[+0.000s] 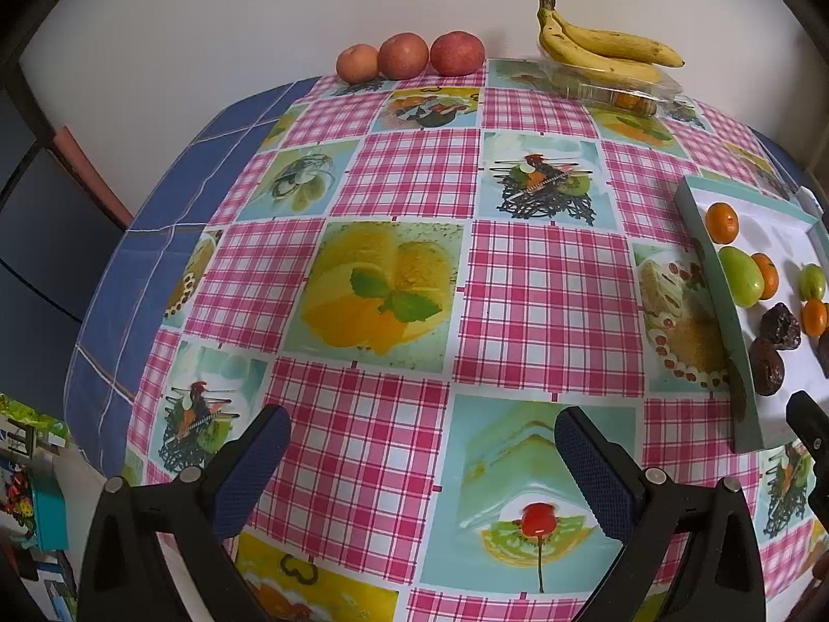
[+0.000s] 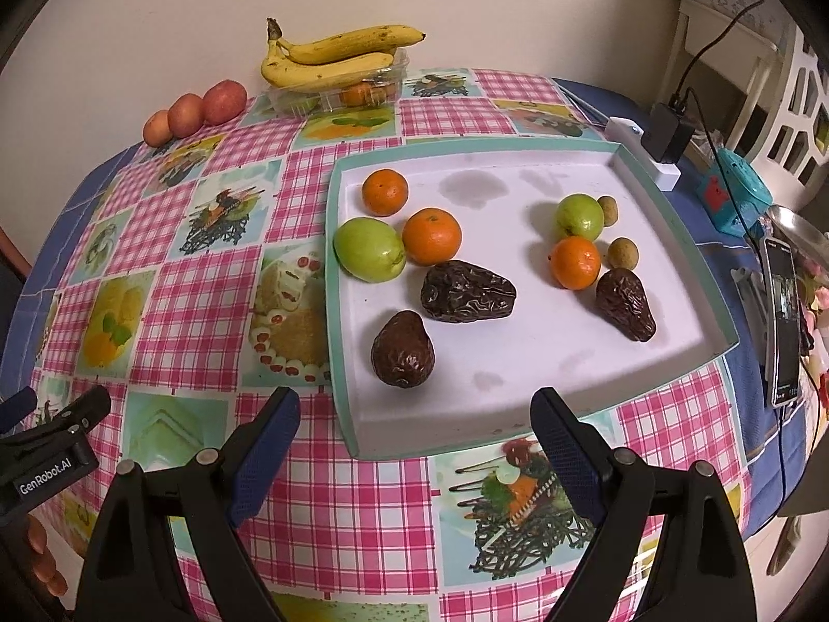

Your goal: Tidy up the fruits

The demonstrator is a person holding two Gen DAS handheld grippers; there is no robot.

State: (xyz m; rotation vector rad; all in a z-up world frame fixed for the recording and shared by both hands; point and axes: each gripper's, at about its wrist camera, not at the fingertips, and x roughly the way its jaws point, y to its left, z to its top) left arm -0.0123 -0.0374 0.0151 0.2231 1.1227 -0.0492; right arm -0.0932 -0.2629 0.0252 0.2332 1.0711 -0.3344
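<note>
A white tray with a teal rim (image 2: pixel 518 417) holds three oranges (image 2: pixel 431 236), two green fruits (image 2: pixel 369 249), three dark wrinkled fruits (image 2: pixel 466 291) and two small brown ones (image 2: pixel 622 253). My right gripper (image 2: pixel 414 425) is open and empty, just in front of the tray's near edge. My left gripper (image 1: pixel 422 446) is open and empty over the tablecloth, left of the tray (image 1: pixel 725 321). It also shows at the left edge of the right wrist view (image 2: pixel 62 414). Bananas (image 2: pixel 331 59) lie on a clear box (image 2: pixel 337 93) at the back. Three red fruits (image 1: pixel 404 56) line the wall.
The table has a pink checked cloth (image 1: pixel 544 300) with food pictures. To the right of the tray lie a phone (image 2: pixel 782 326), a charger with cable (image 2: pixel 668 132), a blue toy (image 2: pixel 735 197) and a metal dish (image 2: pixel 798 228).
</note>
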